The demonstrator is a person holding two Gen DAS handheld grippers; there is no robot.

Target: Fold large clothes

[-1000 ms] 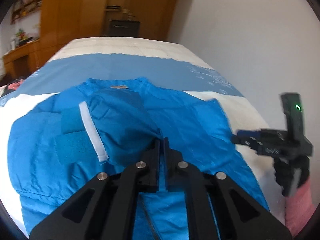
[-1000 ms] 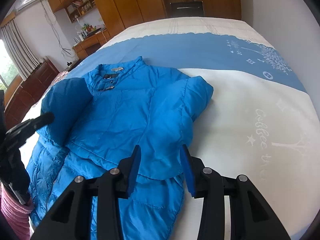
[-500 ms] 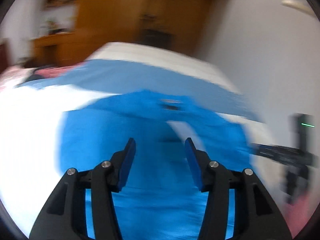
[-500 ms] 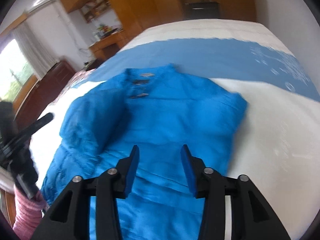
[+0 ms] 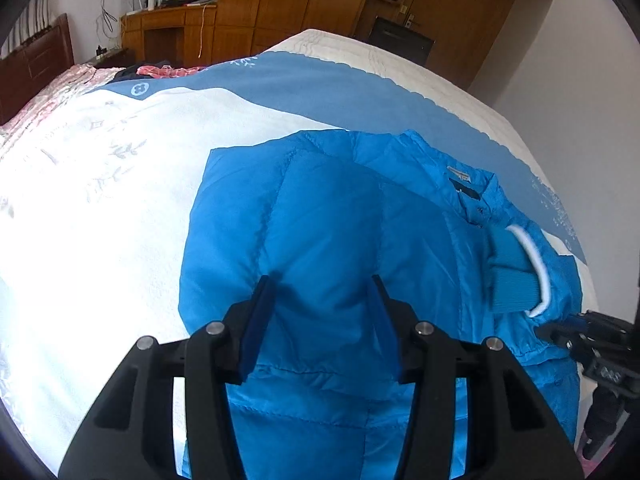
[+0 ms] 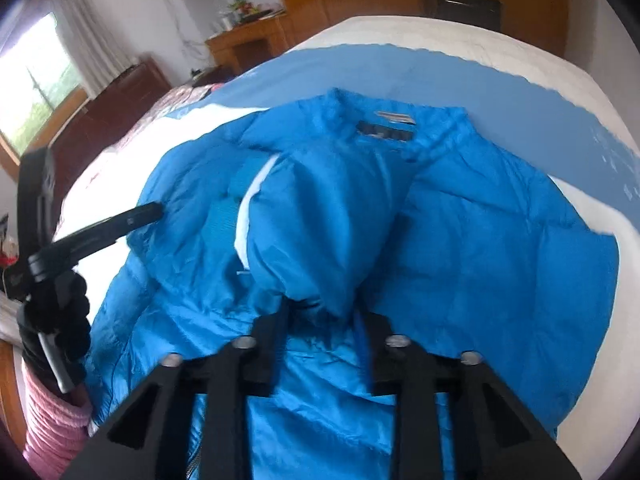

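The blue puffer jacket lies face up on the bed, collar away from both jaws. Its sleeves look already folded across the chest, one cuff resting near the zip. The right gripper has just been closing, and its jaws now pinch a bunched fold of sleeve rising between them. The left gripper hovers over the shoulder panel, jaws half open and empty. The body still seems unfolded, so the bottom-to-collar folds remain.

Both grippers are black plastic with silver screws; the left gripper has blue pads on its fingers. The person wears a black glove and pink knitted sleeve
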